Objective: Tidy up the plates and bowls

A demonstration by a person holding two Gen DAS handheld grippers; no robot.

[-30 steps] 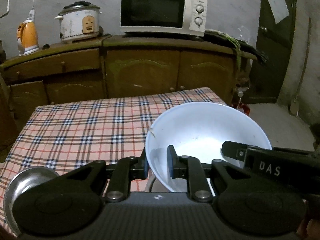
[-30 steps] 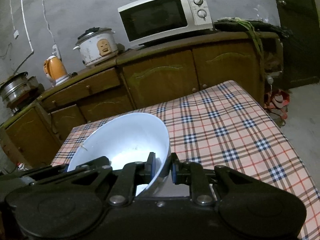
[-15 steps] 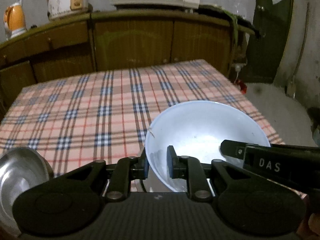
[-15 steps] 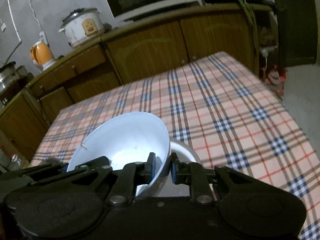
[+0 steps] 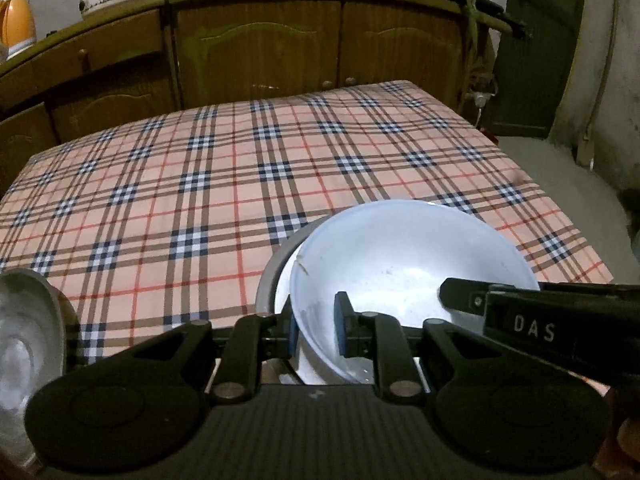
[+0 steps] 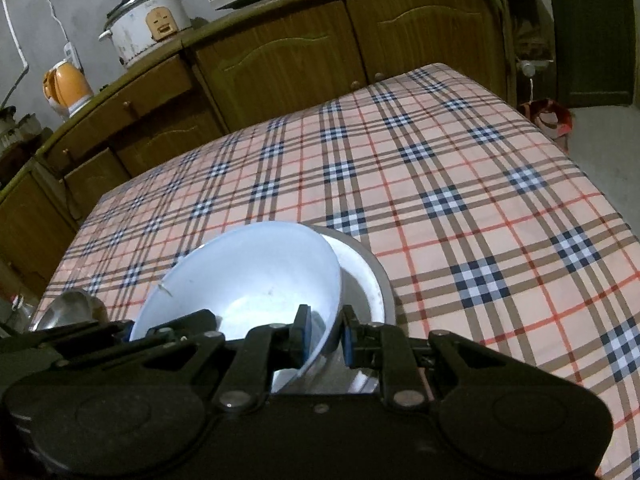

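The pale blue round bowl (image 5: 404,264) is held by both grippers at the same time. The left gripper (image 5: 317,330) has its two blue pads (image 5: 341,328) closed on the near left part of the bowl's rim, one pad inside the bowl and one outside. The right gripper (image 6: 323,334) is closed in the same way on the right side of the rim, with the thin wall of the bowl between its pads (image 6: 304,330). In the left wrist view the black body of the right gripper (image 5: 552,324), with white letters on it, reaches in over the bowl from the right.

The bowl is tilted and sits over a round metal dish with a grey rim and a white inside (image 6: 370,280), which stands on the table covered with a pink, blue and brown checked cloth (image 5: 240,184). Whether the bowl already touches this dish, I cannot tell. Another shiny metal bowl (image 5: 28,340) is at the near left edge of the table, well apart from the blue one.

Behind the table there is a long brown wooden cabinet (image 6: 304,48). On it stand a white rice cooker (image 6: 150,26) and an orange kettle (image 6: 66,88).
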